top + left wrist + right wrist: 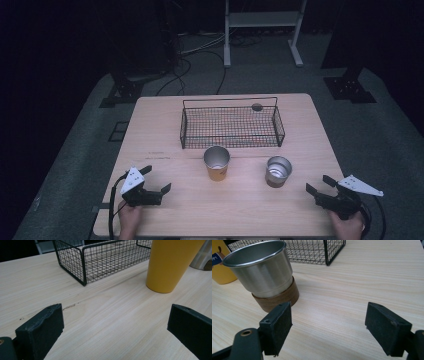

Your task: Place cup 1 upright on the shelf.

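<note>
Here, hands: low at the counter's (165,125) near edge.
Left gripper (156,181): jaws spread, empty.
Right gripper (317,185): jaws spread, empty.
Yellow cup (217,163) label: unreadable.

You have a pale wooden table (160,120) carrying a black wire basket (231,123) toward its far side, with a yellow cup (217,163) and a steel cup (278,171) just before it.

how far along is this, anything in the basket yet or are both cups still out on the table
Nothing looks done yet. The wire basket holds no cup; the yellow cup and the steel cup with a brown base both stand upright on the table in front of it. Nothing is in hand: the left gripper and right gripper are open, near the table's front edge. If basketing them is the goal, both remain.
</note>
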### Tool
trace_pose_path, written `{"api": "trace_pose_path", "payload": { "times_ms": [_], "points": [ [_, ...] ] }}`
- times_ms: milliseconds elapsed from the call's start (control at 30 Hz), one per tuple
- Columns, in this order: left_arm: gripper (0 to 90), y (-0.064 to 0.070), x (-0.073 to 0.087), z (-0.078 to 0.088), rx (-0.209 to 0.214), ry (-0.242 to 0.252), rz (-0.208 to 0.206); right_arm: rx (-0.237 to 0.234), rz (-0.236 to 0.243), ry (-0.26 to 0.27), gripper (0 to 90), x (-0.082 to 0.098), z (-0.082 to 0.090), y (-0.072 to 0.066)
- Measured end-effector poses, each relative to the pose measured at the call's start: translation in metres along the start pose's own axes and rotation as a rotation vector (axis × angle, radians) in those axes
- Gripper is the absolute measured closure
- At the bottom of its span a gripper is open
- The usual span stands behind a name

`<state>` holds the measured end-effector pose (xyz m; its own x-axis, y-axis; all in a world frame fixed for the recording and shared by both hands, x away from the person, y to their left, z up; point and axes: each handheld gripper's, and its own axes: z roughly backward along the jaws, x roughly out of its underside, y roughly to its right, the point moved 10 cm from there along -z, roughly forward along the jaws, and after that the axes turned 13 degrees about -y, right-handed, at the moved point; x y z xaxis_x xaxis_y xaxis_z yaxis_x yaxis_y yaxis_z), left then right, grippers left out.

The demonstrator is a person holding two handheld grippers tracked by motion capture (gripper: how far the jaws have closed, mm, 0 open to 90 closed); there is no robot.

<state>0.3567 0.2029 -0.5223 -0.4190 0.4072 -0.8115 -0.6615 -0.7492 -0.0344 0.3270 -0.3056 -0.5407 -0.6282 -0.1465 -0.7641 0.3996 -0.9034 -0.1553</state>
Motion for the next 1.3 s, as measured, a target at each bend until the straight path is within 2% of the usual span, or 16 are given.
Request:
{"api": "trace_pose_path", "payload": {
  "times_ms": [167,333,467,667,833,1000,1300],
  "points": [
    [0.0,0.001,0.0,0.0,0.002,0.002,-0.005,-0.017,-0.018,0.013,20.2,-0.001,0.003,-0.001],
    [0.0,0.001,0.0,0.0,0.004,0.002,-0.006,-0.011,-0.01,0.024,19.3,-0.004,0.006,-0.006],
    [0.0,0.002,0.0,0.0,0.005,0.002,-0.012,-0.037,-0.014,0.027,16.3,-0.007,0.008,-0.013],
    [0.0,0.002,0.0,0.001,0.008,0.008,-0.012,-0.036,0.044,0.003,13.9,-0.008,0.007,-0.029],
    [0.0,0.002,0.0,0.001,0.006,0.011,-0.013,-0.038,0.077,-0.004,13.8,-0.011,0.01,-0.036],
    [0.0,0.002,0.0,0.001,0.004,0.01,-0.011,-0.037,0.137,-0.013,13.8,-0.012,0.013,-0.044],
    [0.0,0.002,0.0,0.001,0.004,0.01,-0.013,-0.064,0.17,-0.039,13.4,-0.01,0.011,-0.06]
  ]
}}
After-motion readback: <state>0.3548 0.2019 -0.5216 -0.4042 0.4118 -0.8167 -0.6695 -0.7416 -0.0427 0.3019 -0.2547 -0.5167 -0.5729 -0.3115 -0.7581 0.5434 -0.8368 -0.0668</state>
